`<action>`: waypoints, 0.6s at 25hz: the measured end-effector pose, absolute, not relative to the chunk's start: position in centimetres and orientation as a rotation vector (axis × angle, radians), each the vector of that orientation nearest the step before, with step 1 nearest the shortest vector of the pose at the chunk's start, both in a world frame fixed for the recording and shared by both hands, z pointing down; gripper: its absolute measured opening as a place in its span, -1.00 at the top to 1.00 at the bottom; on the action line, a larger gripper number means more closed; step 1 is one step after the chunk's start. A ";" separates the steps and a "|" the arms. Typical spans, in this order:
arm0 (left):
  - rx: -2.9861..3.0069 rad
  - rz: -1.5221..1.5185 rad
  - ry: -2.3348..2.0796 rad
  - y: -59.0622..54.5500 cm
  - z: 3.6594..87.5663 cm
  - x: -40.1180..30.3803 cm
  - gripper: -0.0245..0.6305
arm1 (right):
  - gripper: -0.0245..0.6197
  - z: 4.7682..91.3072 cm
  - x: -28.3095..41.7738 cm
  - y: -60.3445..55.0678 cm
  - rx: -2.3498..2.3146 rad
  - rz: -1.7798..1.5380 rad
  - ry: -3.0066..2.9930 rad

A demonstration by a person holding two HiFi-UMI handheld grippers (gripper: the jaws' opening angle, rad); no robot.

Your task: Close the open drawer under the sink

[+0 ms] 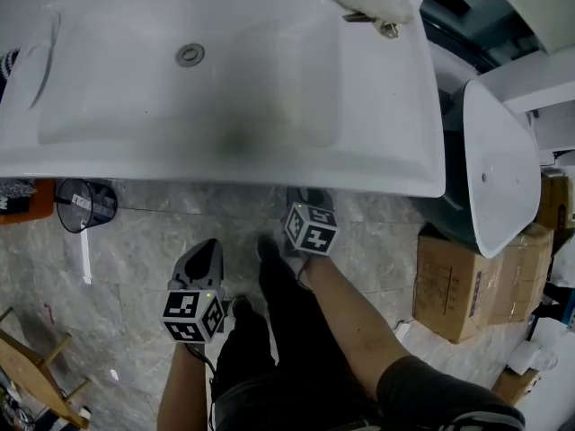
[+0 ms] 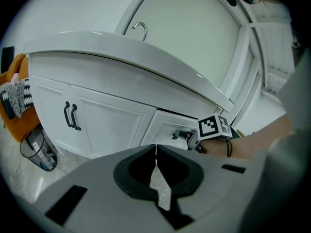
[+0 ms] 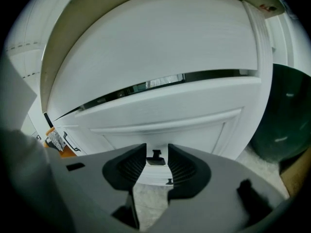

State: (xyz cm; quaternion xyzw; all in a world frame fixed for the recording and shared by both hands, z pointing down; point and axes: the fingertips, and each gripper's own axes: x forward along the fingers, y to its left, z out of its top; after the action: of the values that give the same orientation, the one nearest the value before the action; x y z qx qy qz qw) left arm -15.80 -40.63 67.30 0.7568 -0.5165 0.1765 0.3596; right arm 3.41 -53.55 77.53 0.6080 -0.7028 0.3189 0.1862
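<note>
The white drawer front under the sink stands slightly out, with a dark gap along its top. Its small dark handle sits in the gap between the fingertips of my right gripper, whose jaws stand apart. In the left gripper view the right gripper is at the drawer. From above, the right gripper reaches under the sink's front edge, its tips hidden. My left gripper hangs back from the cabinet, shut and empty, lower left in the head view.
Left of the drawer are two cabinet doors with black handles. A wire bin and an orange item stand on the floor at left. At right are a dark tub with a white lid and cardboard boxes.
</note>
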 end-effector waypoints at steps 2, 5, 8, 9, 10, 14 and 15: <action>1.969 0.451 -1.330 -40.2 66.8 -15.9 0.88 | 0.47 77.0 3.7 -53.2 1.728 0.892 -1.971; 1.981 0.433 -1.332 -39.3 65.9 -16.4 0.88 | 0.47 76.1 3.8 -52.0 1.748 0.876 -1.966; 1.995 0.427 -1.325 -37.8 65.0 -17.0 0.88 | 0.47 74.7 3.5 -50.1 1.754 0.867 -1.972; 2.003 0.429 -1.319 -37.2 64.5 -17.1 0.88 | 0.47 74.0 3.2 -49.2 1.752 0.864 -1.978; 2.012 0.432 -1.312 -36.5 63.9 -17.2 0.88 | 0.47 73.1 3.0 -48.2 1.748 0.860 -1.988; 2.057 0.426 -1.289 -34.0 61.2 -17.7 0.88 | 0.47 68.9 1.5 -44.6 1.733 0.824 -2.042; 2.069 0.418 -1.285 -33.5 60.5 -17.8 0.88 | 0.47 67.8 1.2 -43.8 1.732 0.810 -2.056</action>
State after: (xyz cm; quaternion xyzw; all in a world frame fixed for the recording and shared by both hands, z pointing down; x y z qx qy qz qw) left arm -17.80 -33.48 60.54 0.7907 -0.4911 0.1598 0.3288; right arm 1.16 -43.85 67.80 0.6084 -0.7220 0.2845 0.1662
